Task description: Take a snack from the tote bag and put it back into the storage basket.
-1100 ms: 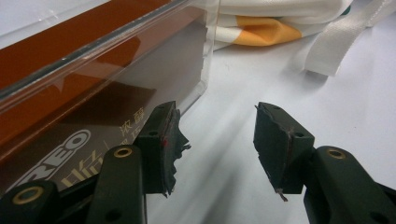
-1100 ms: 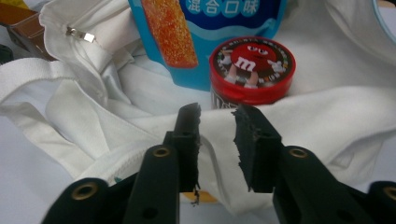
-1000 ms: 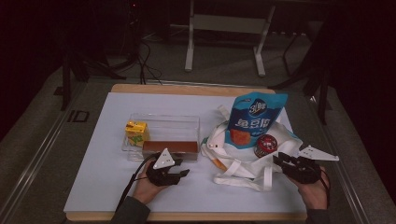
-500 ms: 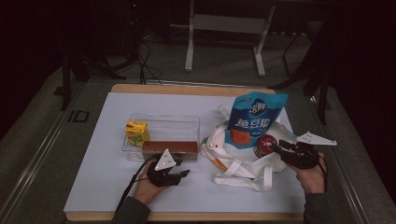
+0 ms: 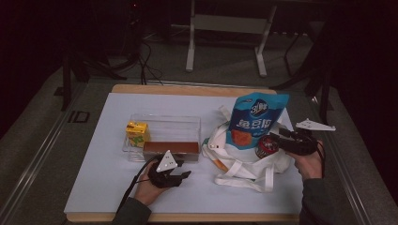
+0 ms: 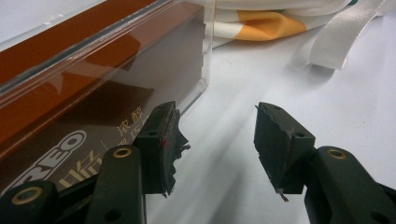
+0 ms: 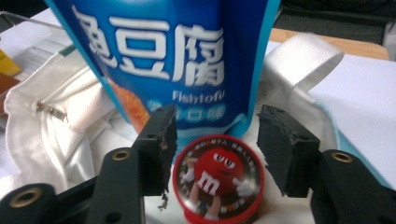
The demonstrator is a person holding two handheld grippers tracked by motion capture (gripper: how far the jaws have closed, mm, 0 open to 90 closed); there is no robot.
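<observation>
A blue fish-tofu snack bag [image 5: 256,119] [image 7: 163,51] stands on a white tote bag [image 5: 244,164] [image 7: 56,121]. At its foot lies a round red M&M's tin [image 5: 265,146] [image 7: 217,182]. My right gripper [image 5: 277,138] [image 7: 215,126] hovers just right of the tin. Its jaws have just been opening and stand apart on either side of the tin without pressing on it. My left gripper [image 5: 183,171] [image 6: 217,126] rests open on the white mat beside the brown Oreo box [image 5: 171,148] [image 6: 84,107], with nothing between its jaws.
A clear plastic box [image 5: 192,123] [image 6: 208,56] holds the Oreo box and a yellow juice carton [image 5: 137,133]. Tote straps [image 5: 248,180] [image 6: 336,42] trail over the mat toward the front. The table's wooden edge [image 5: 187,89] runs along the back.
My right gripper has moved from the table's front right up and inward to the red tin, and its jaws have spread. The left gripper has stayed put.
</observation>
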